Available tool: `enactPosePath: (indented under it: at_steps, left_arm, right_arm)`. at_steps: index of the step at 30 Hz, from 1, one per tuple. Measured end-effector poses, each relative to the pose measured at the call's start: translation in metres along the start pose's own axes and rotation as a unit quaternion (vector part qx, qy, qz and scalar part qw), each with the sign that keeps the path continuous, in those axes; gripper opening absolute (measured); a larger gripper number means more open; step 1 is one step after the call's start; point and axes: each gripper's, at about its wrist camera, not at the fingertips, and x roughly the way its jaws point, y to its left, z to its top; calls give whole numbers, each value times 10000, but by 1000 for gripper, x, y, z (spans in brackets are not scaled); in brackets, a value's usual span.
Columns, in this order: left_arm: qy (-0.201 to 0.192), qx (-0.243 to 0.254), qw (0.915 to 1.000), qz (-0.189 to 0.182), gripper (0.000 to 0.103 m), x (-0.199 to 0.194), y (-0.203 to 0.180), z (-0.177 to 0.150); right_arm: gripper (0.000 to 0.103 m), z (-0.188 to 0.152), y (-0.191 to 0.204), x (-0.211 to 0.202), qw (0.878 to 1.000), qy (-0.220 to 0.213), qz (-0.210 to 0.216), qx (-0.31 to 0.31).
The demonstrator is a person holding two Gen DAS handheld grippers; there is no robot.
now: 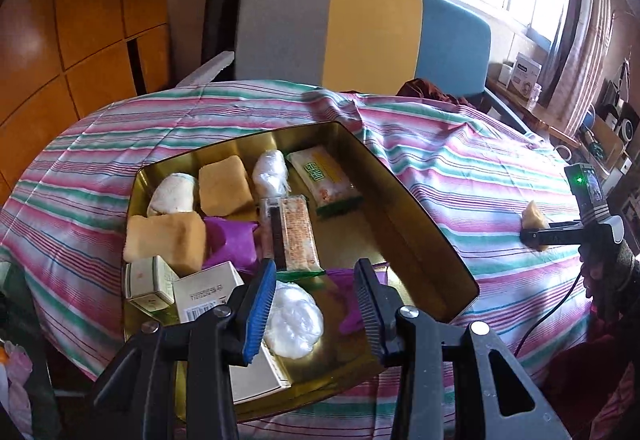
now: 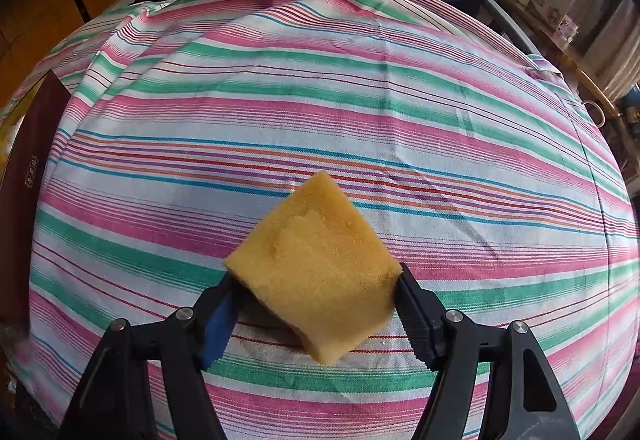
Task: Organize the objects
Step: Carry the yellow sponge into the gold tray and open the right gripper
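Holding a yellow foam sponge block (image 2: 316, 272) w/ my right gripper (image 2: 316, 304), its jaws clamped on both sides, just above the striped cloth tabletop (image 2: 360, 111). My left gripper (image 1: 316, 304) hangs over the gold metal tin (image 1: 404, 199), jaws apart and empty; a white plastic-wrapped ball (image 1: 294, 316) lies below them.

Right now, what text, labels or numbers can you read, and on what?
Green characters on the cream snack packet: too blurred to read.
Barcode and small print on the white carton: too small to read.
Gold mark on the dark red lid: too small to read.
Print on the windowsill box: blurred.
Nothing else bears text.
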Motion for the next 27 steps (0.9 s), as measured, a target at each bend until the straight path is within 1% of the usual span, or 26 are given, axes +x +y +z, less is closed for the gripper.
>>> enactPosePath:
  at_steps: [4, 7, 9, 13, 16, 19, 21, 24, 27]
  left_arm:
    - [-31, -84, 10000, -17, 41, -2, 6, -1]
    - [-41, -161, 9999, -40, 41, -2, 11, -3]
    - [-44, -235, 9997, -63, 41, -2, 15, -4]
    - [-121, -388, 9991, -71, 41, -5, 25, -5]
    - [-203, -528, 9984, -28, 41, -12, 38, -5]
    - [-314, -641, 9974, 77, 41, -20, 51, -5]
    - [-353, -752, 9965, 118, 41, -24, 61, -6]
    - [-369, -885, 9952, 173, 41, -27, 72, -6]
    - [-348, -992, 9943, 167, 41, -25, 79, -6]
  right_arm:
    - [70, 4, 4, -5, 9999, 44, -76, 95]
    - [70, 8, 18, -24, 9996, -179, 120, 161]
    - [70, 14, 37, -41, 9987, -355, 357, 68]
    - [70, 21, 98, -83, 9925, -775, 857, -405]
    - [70, 26, 155, -107, 9833, -1027, 1239, -849]
    - [71, 25, 211, -122, 9731, -1142, 1547, -1266]
    - [71, 25, 242, -121, 9687, -1126, 1611, -1515]
    - [71, 26, 278, -110, 9655, -984, 1616, -1787]
    - [71, 28, 303, -92, 9659, -762, 1457, -1999]
